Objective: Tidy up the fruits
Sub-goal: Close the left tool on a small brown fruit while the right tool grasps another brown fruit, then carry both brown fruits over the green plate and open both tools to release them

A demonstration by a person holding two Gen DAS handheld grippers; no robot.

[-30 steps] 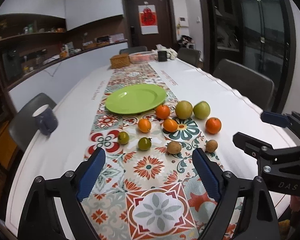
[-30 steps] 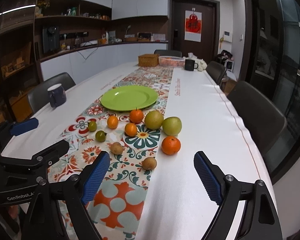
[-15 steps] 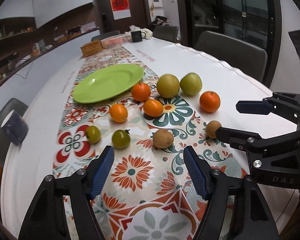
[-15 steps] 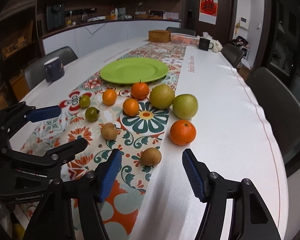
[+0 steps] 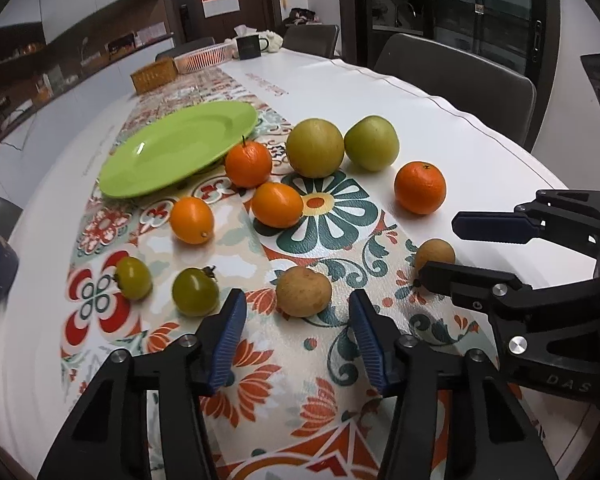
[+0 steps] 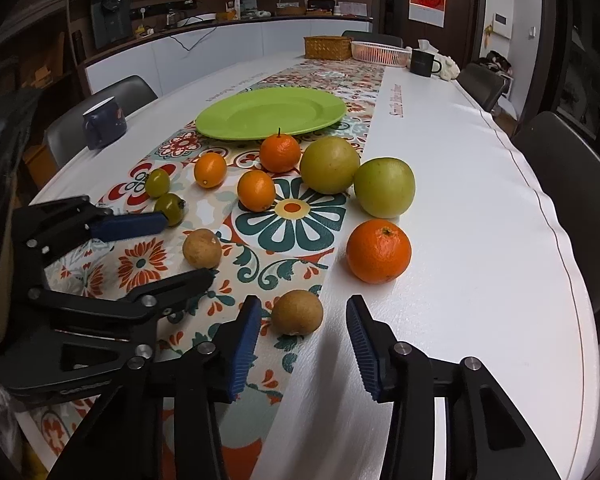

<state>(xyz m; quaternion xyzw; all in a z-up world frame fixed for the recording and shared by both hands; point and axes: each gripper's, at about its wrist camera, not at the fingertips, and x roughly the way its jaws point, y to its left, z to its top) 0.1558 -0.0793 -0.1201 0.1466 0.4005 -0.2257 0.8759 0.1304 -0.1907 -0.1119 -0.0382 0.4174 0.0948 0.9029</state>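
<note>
Several fruits lie on a patterned runner in front of an empty green plate (image 5: 176,148) (image 6: 272,112). My left gripper (image 5: 298,316) is open, just short of a brown round fruit (image 5: 304,292), which also shows in the right wrist view (image 6: 202,248). My right gripper (image 6: 300,322) is open, just short of a second brown fruit (image 6: 297,313), which the left wrist view shows partly hidden (image 5: 435,253). Beyond lie oranges (image 5: 420,187) (image 6: 379,251), two green-yellow apples (image 5: 372,143) (image 6: 384,188) and two small green tomatoes (image 5: 195,292) (image 6: 170,209).
A dark blue mug (image 6: 102,122) stands at the table's left edge. A wicker basket (image 6: 327,47), a pink basket (image 6: 378,51) and a black mug (image 6: 423,62) stand at the far end. Chairs (image 6: 572,184) line the right side.
Both grippers have moved forward and down toward the fruits and narrowed somewhat. Each now has a brown fruit right before its open jaws.
</note>
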